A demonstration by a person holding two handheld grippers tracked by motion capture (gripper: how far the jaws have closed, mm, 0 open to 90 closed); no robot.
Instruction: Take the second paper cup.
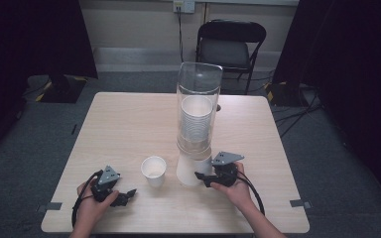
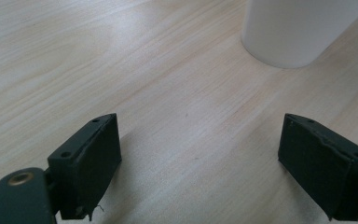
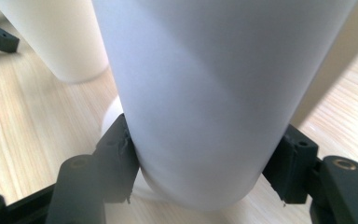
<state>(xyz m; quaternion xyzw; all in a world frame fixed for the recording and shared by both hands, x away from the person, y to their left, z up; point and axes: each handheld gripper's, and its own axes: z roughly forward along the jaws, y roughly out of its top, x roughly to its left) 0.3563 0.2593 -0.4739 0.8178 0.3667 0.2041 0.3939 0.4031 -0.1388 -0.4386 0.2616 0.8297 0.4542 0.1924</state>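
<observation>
Folding chair point(image 1: 231, 44), grey carpet point(image 1: 129, 82)

bare table point(image 1: 129, 119) left, dispenser point(image 1: 198, 104) blocking centre (tall)

In the right gripper view, the white cup point(image 3: 205, 93) hides its own base and top.
</observation>
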